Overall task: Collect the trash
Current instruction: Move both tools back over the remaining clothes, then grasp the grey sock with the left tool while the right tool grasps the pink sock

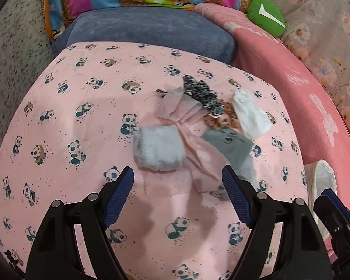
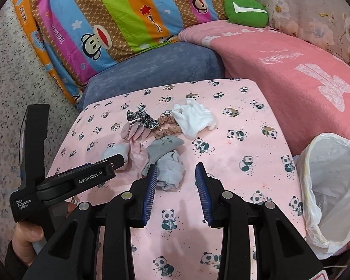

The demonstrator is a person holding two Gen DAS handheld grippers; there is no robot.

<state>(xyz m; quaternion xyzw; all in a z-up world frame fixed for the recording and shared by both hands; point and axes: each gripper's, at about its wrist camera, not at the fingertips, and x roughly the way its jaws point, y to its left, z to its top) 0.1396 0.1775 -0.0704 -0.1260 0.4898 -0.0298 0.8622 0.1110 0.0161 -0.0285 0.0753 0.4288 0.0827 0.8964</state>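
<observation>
Desk (image 2: 263, 154): covered by a pink panda-print cloth; near edge cut off by both views

Left tongs (image 1: 177, 196): jaws spread wide, nothing between them; hovering over the near part of the cloth, tips just short of the pile. In the right wrist view only its body and one finger show, with the person's hand (image 2: 26, 238) partly visible below

Right tongs (image 2: 176, 192): jaws parted, holding nothing; left tip just in front of the crumpled grey sock (image 2: 171, 172). In the left wrist view only a sliver appears at the lower right edge

Pile of small cloth items, middle of the desk, overlapping so that outlines are hard to separate:
- light grey sock (image 1: 159, 149), nearest the left tongs
- pink socks (image 1: 182, 112), crossed, partly under others
- dark grey sock (image 1: 228, 142) with a faint printed mark, unreadable
- black-and-white scrunchie (image 1: 201, 93)
- brown scrunchie (image 1: 226, 116), largely hidden
- white cloth piece (image 1: 249, 114), far right of the pile

Bin (image 2: 331, 191): white bag liner, at the right edge of the desk, well apart from the pile; its bottom and contents cannot be made out

Behind: blue cushion (image 2: 156, 67), striped cartoon quilt (image 2: 119, 18), pink blanket (image 2: 291, 70), green pillow (image 2: 246, 11)
</observation>
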